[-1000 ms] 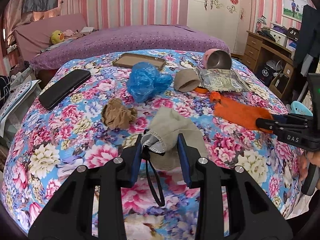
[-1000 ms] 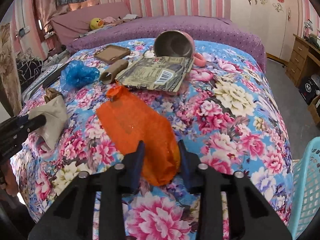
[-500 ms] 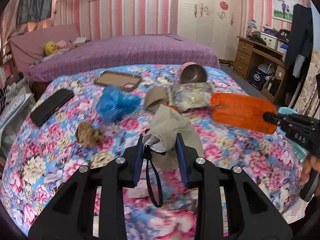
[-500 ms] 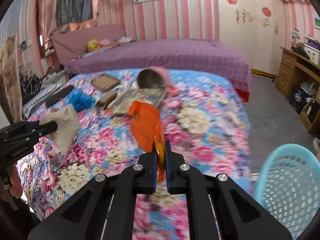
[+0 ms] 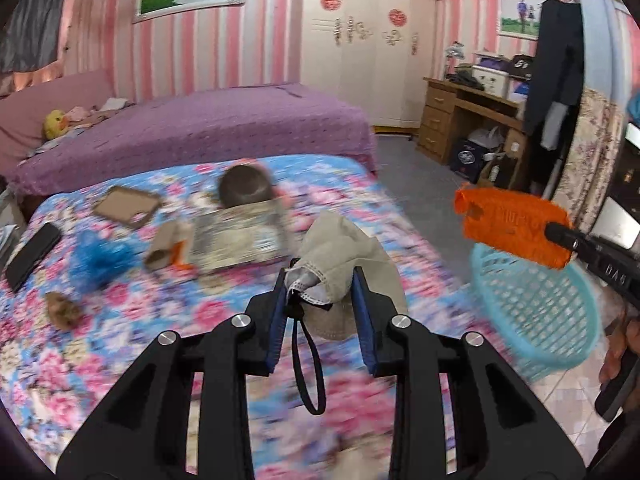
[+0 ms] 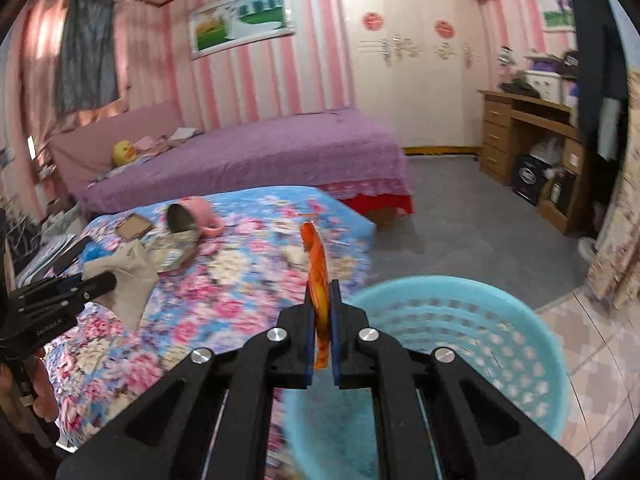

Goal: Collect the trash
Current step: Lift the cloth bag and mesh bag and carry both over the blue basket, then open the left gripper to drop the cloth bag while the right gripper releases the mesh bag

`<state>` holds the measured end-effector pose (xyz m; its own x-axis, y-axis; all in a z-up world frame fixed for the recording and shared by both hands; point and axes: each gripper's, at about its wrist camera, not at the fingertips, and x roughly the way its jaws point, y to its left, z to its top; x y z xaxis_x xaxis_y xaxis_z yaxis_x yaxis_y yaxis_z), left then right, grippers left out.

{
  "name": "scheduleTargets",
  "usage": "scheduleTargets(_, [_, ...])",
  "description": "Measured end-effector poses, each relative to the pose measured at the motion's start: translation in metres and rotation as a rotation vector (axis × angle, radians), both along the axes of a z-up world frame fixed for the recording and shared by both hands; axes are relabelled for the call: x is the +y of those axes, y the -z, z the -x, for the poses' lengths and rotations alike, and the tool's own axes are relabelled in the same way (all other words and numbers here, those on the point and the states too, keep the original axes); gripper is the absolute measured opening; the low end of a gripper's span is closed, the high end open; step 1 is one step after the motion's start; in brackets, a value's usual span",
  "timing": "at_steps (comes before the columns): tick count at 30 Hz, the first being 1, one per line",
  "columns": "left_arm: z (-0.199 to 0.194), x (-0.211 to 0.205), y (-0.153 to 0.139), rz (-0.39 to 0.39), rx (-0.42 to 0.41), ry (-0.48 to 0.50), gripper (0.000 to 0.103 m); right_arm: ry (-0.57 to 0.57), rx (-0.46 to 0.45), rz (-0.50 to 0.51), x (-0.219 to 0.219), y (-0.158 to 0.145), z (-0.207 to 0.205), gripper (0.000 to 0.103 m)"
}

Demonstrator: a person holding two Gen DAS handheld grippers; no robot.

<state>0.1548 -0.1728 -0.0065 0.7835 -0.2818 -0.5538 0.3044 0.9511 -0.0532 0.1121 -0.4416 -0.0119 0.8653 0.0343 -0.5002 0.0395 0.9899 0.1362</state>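
Left claw [image 5: 322, 280] — blue-padded jaws pinching a crumpled beige fabric face mask [image 5: 340, 252], its black ear loop [image 5: 308, 364] dangling below; held in the air above the floral-quilted bed [image 5: 120, 320].

Right claw [image 6: 322, 312] — jaws pressed together on a flat orange mesh bag [image 6: 318, 272], seen edge-on in the right wrist view and broadside at the right of the left wrist view; it hangs just above the near rim of the light blue perforated plastic basket [image 6: 460, 320], which stands on the floor beside the bed.

Remaining on the quilt, blurred in the left wrist view:
- crumpled blue plastic bag [image 5: 100, 260]
- small wad of brown paper [image 5: 62, 310]
- short cardboard tube [image 5: 164, 244]
- flat printed foil packet [image 5: 240, 236], touching the tube's end
- pink mug lying on its side [image 5: 246, 188], just behind the packet
- brown rectangular tray [image 5: 126, 206]
- black phone-like slab [image 5: 32, 254] near the left edge
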Motion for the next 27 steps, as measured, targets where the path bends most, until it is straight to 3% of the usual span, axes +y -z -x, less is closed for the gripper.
scheduleTargets(7, [0.004,-0.080,-0.002,0.022,0.003,0.102,0.029,0.098,0.048,0.007,-0.054,0.017,0.021,0.006])
scheduleTargets(12, [0.014,-0.134,0.004,-0.003,-0.006,0.167,0.029,0.150,0.067,0.011,-0.084,0.025,0.034,0.006])
scheduleTargets(21, [0.018,-0.195,0.020,-0.033,0.024,0.215,0.030,0.190,0.085,-0.004,-0.104,0.035,0.039,0.006])
scheduleTargets(24, [0.013,-0.204,0.029,-0.058,0.031,0.211,0.035,0.193,0.085,-0.005,-0.105,0.036,0.039,0.006])
scheduleTargets(27, [0.007,-0.203,0.031,-0.070,0.036,0.197,0.051,0.190,0.090,-0.001,-0.104,0.037,0.038,0.006])
